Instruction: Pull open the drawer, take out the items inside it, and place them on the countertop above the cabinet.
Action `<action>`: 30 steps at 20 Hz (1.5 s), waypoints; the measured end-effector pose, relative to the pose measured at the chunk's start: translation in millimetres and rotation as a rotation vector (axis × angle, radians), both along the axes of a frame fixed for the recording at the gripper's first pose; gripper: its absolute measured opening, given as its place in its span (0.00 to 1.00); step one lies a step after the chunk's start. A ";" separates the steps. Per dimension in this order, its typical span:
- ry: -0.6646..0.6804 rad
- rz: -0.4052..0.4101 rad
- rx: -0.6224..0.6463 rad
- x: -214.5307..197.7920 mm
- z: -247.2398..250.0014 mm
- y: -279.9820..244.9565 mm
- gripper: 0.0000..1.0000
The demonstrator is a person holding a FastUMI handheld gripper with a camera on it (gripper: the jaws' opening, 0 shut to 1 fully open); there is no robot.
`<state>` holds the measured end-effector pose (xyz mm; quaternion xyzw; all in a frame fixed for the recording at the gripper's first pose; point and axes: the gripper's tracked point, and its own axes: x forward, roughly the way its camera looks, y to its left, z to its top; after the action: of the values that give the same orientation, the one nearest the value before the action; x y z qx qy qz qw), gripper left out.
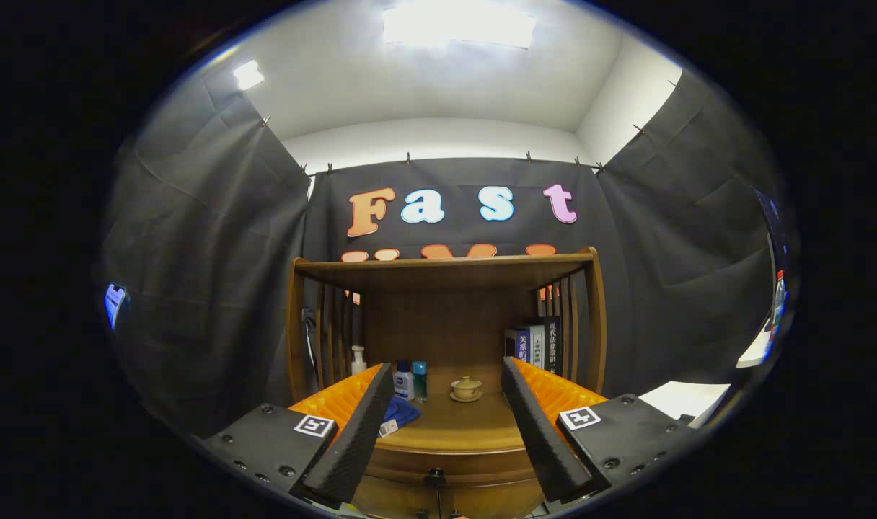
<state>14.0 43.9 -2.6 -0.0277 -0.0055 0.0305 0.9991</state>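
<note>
Two claw (446, 418) fingers spread wide, grasping nothing, above a wooden cabinet's worktop (456, 432) bearing a lidded teacup (466, 388), bottles (411, 380) and blue cloth (399, 412); closed drawer (446, 472) just below.

Teacup (466, 388) mid countertop (453, 429); bottles (411, 379) left; books (541, 346) right.

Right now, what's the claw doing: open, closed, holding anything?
Claw: open, fingers spread wide, holding nothing. It is aimed at the wooden cabinet, with the drawer knob between the fingers and the drawer shut.
</note>
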 end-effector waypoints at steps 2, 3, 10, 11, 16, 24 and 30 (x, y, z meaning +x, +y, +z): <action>0.005 0.009 -0.017 11.7 -11.7 11.9 0.98; 0.019 0.021 -0.015 18.3 -21.9 21.0 0.98; 0.121 0.070 0.059 55.7 -103.3 55.0 0.98; 0.129 0.059 0.056 59.7 -114.0 51.6 0.98; 0.195 0.034 0.056 85.0 -193.1 36.4 0.98; 0.382 0.001 -0.020 80.5 -332.5 17.6 0.98; 0.471 -0.056 -0.046 76.0 -389.0 -3.6 0.95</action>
<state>90.0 40.3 -391.6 -0.0428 0.2290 0.0085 0.9724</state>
